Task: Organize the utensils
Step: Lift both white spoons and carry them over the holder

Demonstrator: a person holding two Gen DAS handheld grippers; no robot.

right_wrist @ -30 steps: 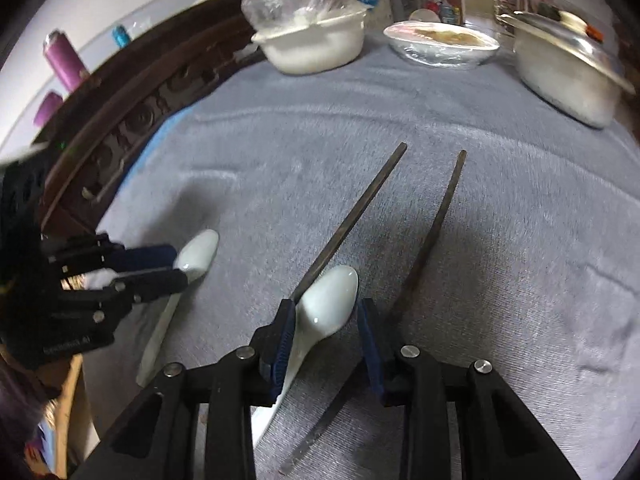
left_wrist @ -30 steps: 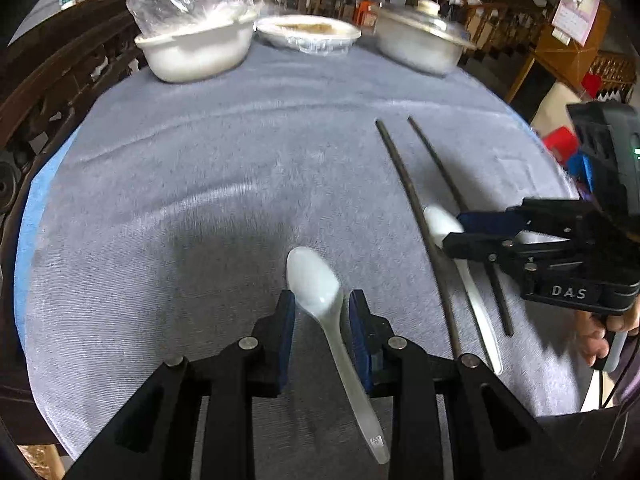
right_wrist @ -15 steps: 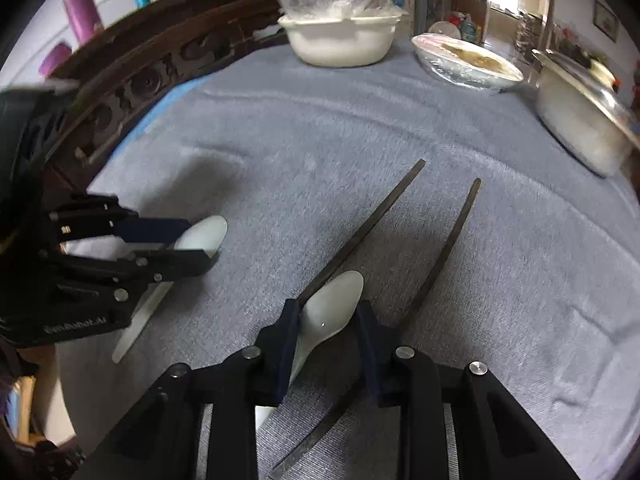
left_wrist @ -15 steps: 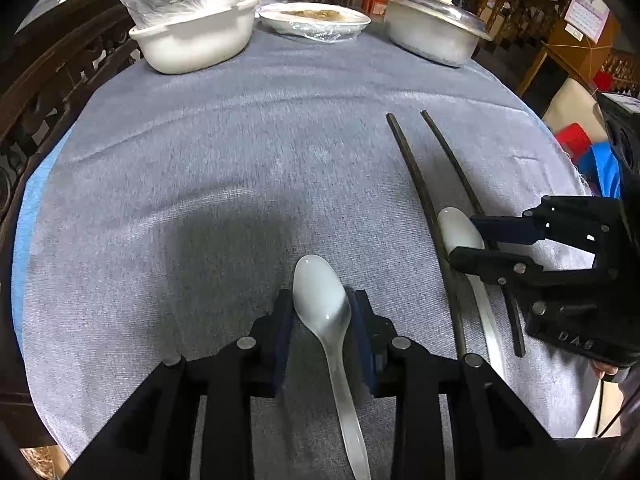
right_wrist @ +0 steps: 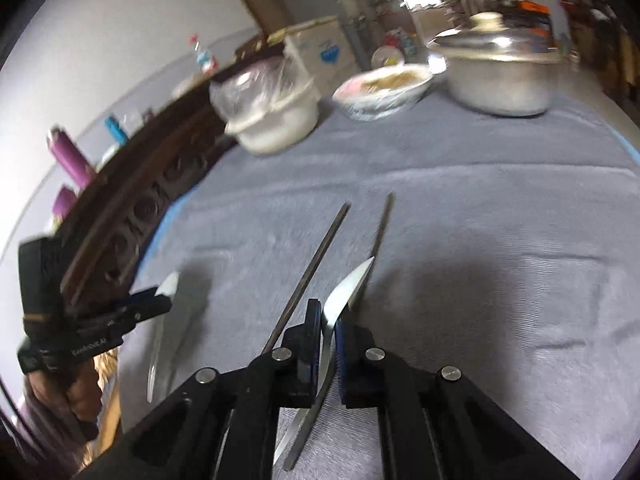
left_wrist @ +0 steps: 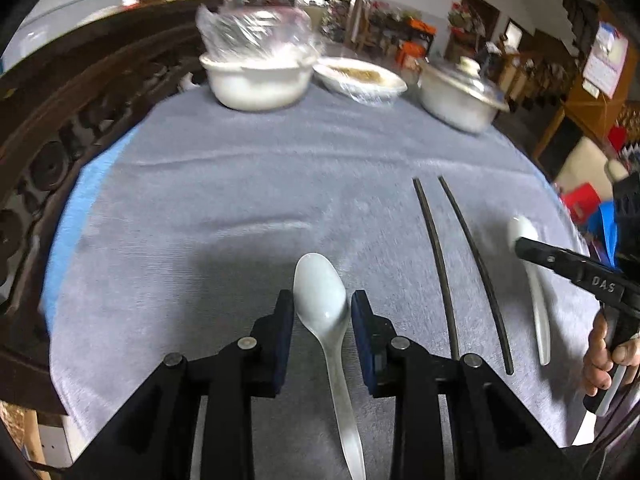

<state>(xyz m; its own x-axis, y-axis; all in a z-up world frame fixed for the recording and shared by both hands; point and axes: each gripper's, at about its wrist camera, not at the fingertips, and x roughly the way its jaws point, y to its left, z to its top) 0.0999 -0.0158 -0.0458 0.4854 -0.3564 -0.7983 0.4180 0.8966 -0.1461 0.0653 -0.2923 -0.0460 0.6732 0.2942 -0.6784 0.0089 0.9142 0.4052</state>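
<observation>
A white spoon (left_wrist: 322,300) sits between the fingers of my left gripper (left_wrist: 322,312), bowl pointing away; the jaws lie close at both sides of the bowl. My right gripper (right_wrist: 328,324) is shut on a second white spoon (right_wrist: 348,286), turned on edge and lifted off the grey cloth. That spoon (left_wrist: 528,248) also shows at the right of the left wrist view, right of two dark chopsticks (left_wrist: 436,264). The chopsticks (right_wrist: 316,268) lie side by side on the cloth, left of the right gripper.
A plastic-wrapped white bowl (left_wrist: 256,76), a wrapped dish (left_wrist: 360,80) and a lidded metal pot (left_wrist: 460,96) stand at the table's far edge. A carved dark wooden chair back (left_wrist: 48,128) runs along the left. The grey cloth (left_wrist: 240,184) covers the round table.
The right gripper closed on its spoon, lifted it and carried it to the right of the chopsticks, turning it on edge. The left gripper raised slightly around its spoon.
</observation>
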